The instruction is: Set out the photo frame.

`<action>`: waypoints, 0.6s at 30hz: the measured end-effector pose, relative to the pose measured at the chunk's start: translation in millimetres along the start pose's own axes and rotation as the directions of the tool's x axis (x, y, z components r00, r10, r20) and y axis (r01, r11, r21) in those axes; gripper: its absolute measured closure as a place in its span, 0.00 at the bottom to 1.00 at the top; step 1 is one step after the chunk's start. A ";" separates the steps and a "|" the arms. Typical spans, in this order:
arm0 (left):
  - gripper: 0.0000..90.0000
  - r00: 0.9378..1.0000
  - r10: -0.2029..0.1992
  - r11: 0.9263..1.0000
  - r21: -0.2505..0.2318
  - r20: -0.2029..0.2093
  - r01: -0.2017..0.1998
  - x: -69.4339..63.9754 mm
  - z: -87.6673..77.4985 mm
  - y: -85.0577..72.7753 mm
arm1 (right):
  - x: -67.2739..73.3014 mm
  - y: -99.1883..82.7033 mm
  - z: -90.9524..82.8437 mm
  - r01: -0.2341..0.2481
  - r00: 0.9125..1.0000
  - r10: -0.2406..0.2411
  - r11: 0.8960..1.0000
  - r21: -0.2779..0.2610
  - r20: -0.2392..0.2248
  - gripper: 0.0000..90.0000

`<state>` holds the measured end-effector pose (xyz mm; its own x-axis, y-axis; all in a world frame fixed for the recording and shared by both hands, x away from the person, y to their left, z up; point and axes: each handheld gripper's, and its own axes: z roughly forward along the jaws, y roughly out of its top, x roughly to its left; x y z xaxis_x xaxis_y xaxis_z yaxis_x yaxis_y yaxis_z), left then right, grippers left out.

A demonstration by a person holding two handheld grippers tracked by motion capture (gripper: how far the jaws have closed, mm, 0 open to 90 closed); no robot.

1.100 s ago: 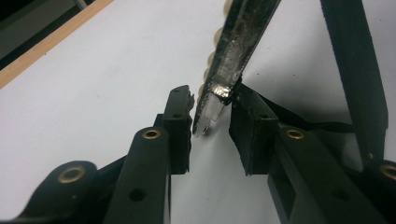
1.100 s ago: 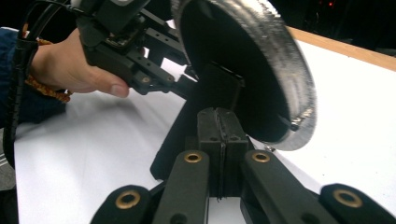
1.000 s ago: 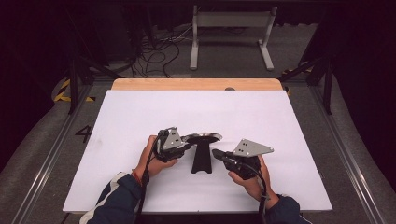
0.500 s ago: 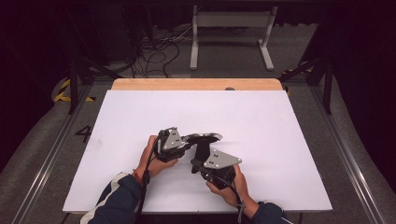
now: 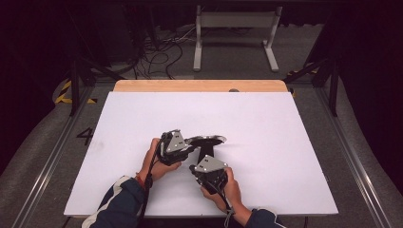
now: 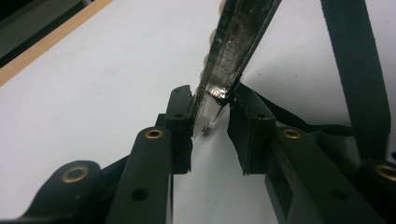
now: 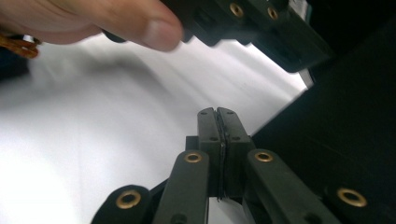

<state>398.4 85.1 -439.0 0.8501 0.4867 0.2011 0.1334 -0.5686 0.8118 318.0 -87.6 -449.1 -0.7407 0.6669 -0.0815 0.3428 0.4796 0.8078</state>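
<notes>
Right gripper (image 5: 202, 167) has swung in from the right toward the left gripper (image 5: 187, 145), jaws together on what looks like a thin strap, while the left jaws clamp the dark buckle-like piece (image 6: 224, 70) over the worktop (image 5: 285, 133); joining seems unfinished.

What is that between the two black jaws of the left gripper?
In the left gripper view, the tip of a dark, worn metal piece sits between the jaws of the left gripper, which pinch it.
</notes>
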 end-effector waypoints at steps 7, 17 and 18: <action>0.80 1.000 0.008 1.000 0.010 -0.003 -0.008 -2.2 -0.9 1.2 | -1.4 -0.9 0.1 -0.011 1.000 0.011 1.000 0.015 -0.003 1.00; 0.83 1.000 0.007 1.000 0.004 0.014 -0.007 -2.1 -1.6 0.8 | -7.6 -3.2 -4.9 -0.028 1.000 0.028 0.999 0.029 -0.007 1.00; 0.83 1.000 0.009 1.000 0.005 0.013 -0.009 -2.3 -1.7 0.9 | -8.7 -3.6 -5.3 -0.035 0.999 0.035 0.999 0.030 -0.009 1.00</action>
<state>395.6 84.6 -437.7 0.8575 0.4734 0.2012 0.1286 -0.5759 0.8073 320.1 -98.2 -448.2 -0.7332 0.6783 -0.0480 0.3854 0.4726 0.7925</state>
